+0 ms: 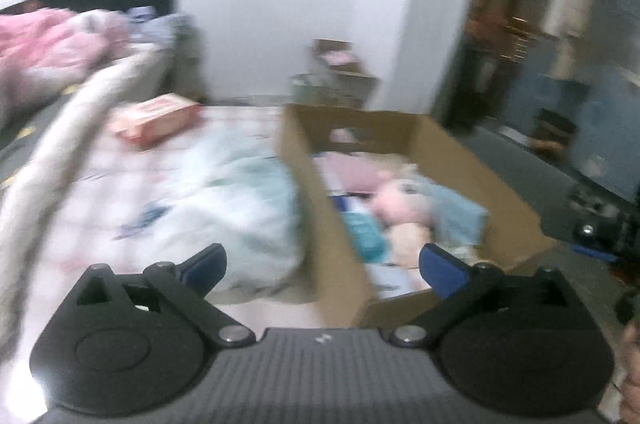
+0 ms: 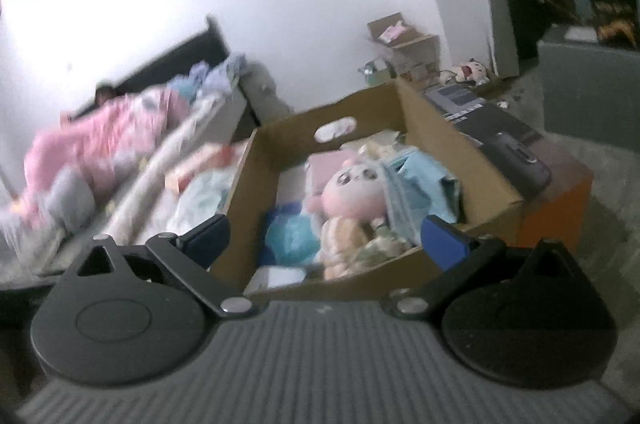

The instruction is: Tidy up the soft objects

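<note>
A brown cardboard box (image 2: 448, 143) stands at the bed's edge, filled with soft things: a pink plush doll (image 2: 352, 191), light blue fabric (image 2: 424, 191) and a blue bag (image 2: 288, 236). The same cardboard box (image 1: 452, 147) and pink plush doll (image 1: 394, 201) show in the left wrist view. A pale blue-white bundle (image 1: 236, 207) lies on the bed left of the box. My left gripper (image 1: 322, 266) hangs open over the box's near left wall, holding nothing. My right gripper (image 2: 326, 238) is open above the box's near end, empty too.
A pink packet (image 1: 154, 117) lies on the checked sheet. Pink bedding (image 2: 104, 143) is heaped further up the bed by the dark headboard. A black-and-orange box (image 2: 532, 167) stands right of the carton. More boxes (image 2: 404, 51) and a plush toy (image 2: 468, 71) are by the wall.
</note>
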A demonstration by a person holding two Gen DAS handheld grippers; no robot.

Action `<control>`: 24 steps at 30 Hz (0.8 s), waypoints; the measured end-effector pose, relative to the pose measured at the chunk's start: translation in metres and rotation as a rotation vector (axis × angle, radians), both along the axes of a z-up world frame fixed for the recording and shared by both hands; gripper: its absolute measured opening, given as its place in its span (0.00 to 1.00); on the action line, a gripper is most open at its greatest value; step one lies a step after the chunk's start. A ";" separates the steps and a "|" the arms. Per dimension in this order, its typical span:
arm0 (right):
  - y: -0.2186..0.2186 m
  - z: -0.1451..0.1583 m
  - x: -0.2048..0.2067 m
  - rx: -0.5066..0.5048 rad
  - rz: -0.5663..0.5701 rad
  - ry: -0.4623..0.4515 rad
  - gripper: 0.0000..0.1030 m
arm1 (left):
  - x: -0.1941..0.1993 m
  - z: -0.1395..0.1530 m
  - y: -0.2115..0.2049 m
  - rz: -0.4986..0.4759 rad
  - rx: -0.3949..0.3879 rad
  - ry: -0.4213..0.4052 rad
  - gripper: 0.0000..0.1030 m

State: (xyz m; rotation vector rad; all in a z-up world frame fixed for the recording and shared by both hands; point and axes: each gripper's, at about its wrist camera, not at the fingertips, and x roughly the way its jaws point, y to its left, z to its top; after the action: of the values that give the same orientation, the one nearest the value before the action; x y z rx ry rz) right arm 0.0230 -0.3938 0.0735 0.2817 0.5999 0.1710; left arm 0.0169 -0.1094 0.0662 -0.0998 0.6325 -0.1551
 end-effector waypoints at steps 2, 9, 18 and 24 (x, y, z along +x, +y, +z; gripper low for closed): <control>0.022 0.005 0.003 -0.075 0.024 0.006 0.99 | -0.005 -0.003 0.011 0.060 0.028 -0.004 1.00; 0.073 0.024 -0.005 -0.248 0.043 -0.086 0.99 | -0.008 -0.016 0.032 0.154 0.039 0.048 1.00; 0.097 0.021 0.001 -0.434 -0.077 -0.072 0.99 | -0.001 -0.022 0.052 0.271 0.027 0.116 1.00; 0.094 0.018 0.004 -0.380 -0.060 -0.059 0.99 | 0.005 -0.021 0.058 0.320 0.088 0.139 1.00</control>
State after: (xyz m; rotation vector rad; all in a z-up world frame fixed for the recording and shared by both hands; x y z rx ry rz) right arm 0.0274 -0.3000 0.0917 -0.0728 0.5523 0.0057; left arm 0.0217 -0.0515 0.0453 -0.1265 0.7526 0.1903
